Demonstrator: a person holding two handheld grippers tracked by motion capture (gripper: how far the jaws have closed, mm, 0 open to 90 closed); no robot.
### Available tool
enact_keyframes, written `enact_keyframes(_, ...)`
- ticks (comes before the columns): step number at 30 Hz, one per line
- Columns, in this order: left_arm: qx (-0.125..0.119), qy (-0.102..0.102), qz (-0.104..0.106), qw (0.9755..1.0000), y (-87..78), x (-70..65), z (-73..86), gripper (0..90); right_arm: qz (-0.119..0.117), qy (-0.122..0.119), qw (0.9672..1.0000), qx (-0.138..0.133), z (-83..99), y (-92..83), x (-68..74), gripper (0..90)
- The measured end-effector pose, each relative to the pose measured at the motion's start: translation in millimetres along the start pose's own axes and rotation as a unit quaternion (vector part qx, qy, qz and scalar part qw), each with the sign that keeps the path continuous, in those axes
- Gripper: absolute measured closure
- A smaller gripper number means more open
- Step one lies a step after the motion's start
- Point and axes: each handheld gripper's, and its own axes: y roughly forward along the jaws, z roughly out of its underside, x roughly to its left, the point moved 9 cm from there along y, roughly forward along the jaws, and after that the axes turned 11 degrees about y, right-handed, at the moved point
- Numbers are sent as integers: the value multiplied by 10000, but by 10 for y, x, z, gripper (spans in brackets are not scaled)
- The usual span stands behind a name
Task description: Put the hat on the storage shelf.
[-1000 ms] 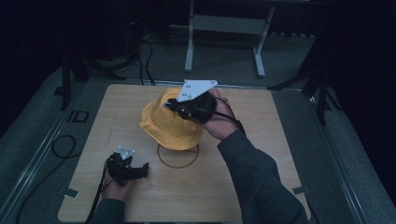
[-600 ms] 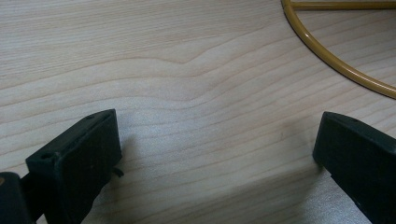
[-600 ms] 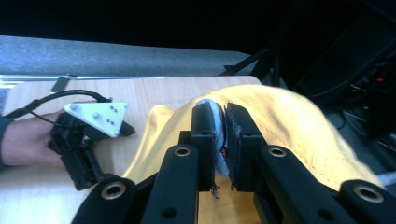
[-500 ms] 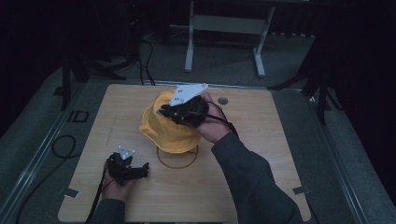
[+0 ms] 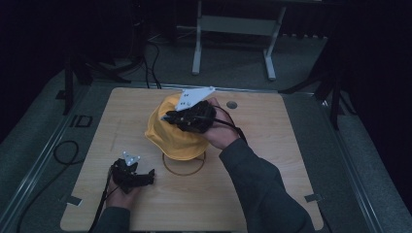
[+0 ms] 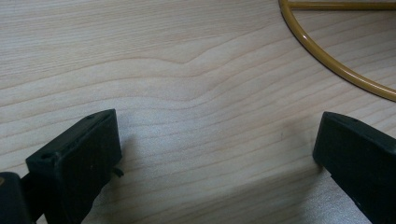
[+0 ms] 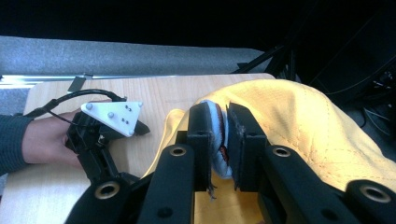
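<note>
A yellow bucket hat point(image 5: 170, 136) point(image 7: 299, 121) sits over a stand with a yellow wire ring base point(image 5: 184, 167) point(image 6: 327, 60) in the middle of the wooden table point(image 5: 277, 141). My right gripper point(image 5: 168, 117) point(image 7: 223, 135) is at the hat's top, shut on a fold of its fabric and pale-blue lining. Its jaws have just been opening slightly, and the fabric is still pinched between the pads. My left gripper point(image 5: 145, 175) point(image 6: 217, 149) rests low on the table, near-left of the ring. It is open wide, with bare wood between its fingers.
A small round grommet point(image 5: 231, 104) lies in the tabletop behind the hat. A grey metal frame point(image 5: 233, 26) stands on the floor beyond the table. Cables point(image 5: 63, 150) lie off the left edge. Tape tabs mark the near corners point(image 5: 313, 197).
My right gripper has shifted a little to the left and nearer over the hat, taking the pinched fabric with it. The left gripper has stayed put.
</note>
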Motion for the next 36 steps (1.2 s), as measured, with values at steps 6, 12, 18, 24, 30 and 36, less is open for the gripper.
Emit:
enact_keyframes(6, -1, 1, 0, 10000, 0, 0, 0, 8, -11, 42, 10000, -49, -12, -10, -7, 725)
enact_keyframes(12, -1, 1, 0, 10000, 0, 0, 0, 8, 10, 82, 9999, -120, -27, -28, -8, 504)
enact_keyframes(18, 0, 1, 1, 10000, 0, 0, 0, 8, 169, 104, 9997, -129, -33, -45, -33, 305)
enact_keyframes(24, -2, -1, 1, 10000, 0, 0, 0, 8, 272, 76, 9995, -169, -42, -92, -40, 218)
enact_keyframes(30, -1, 1, 1, 10000, 0, 0, 0, 8, 236, 118, 9990, -352, -90, -203, -56, 196)
enact_keyframes(36, -2, 1, 1, 10000, 0, 0, 0, 8, 267, 179, 9985, -448, -110, -268, -89, 189)
